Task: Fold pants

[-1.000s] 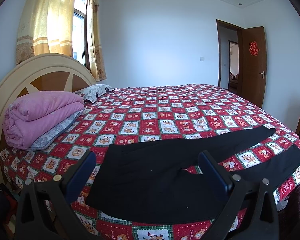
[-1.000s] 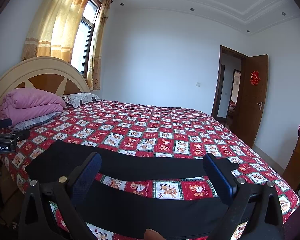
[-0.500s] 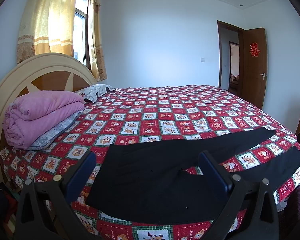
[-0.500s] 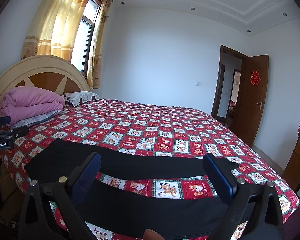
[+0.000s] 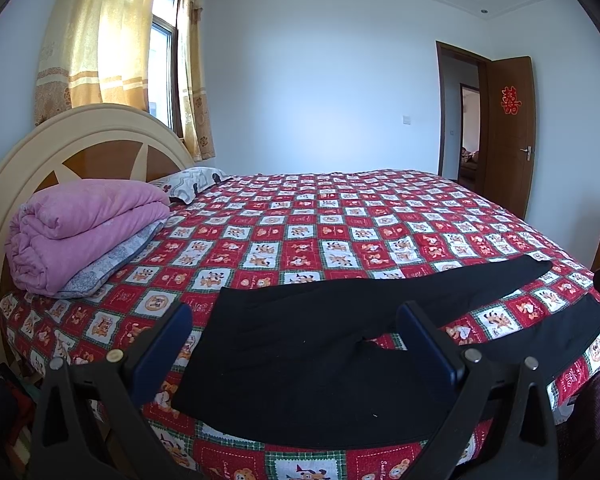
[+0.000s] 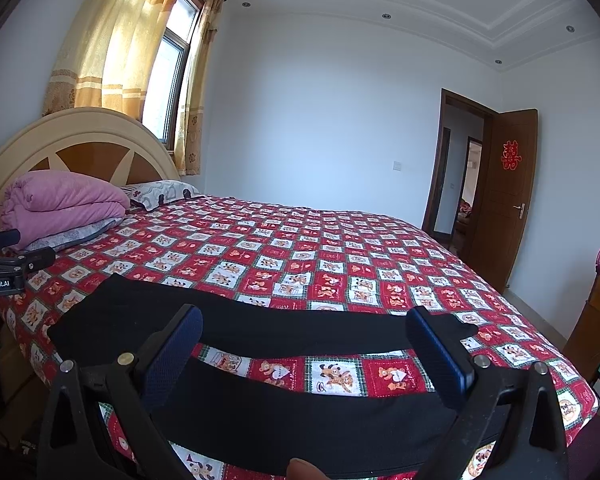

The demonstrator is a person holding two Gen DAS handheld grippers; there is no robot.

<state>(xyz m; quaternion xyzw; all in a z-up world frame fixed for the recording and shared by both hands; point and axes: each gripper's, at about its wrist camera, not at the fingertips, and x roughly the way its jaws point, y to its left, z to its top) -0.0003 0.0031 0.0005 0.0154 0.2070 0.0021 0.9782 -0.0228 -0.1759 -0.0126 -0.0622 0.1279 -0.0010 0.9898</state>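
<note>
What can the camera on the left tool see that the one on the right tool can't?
Only the left wrist view shows the waist end of the black pants and the point where the two legs split. Only the right wrist view shows the left hand-held gripper at its edge and a fingertip at the bottom. Both show the checked bedspread, the pink quilt, the open door and wide-open jaws in front.
</note>
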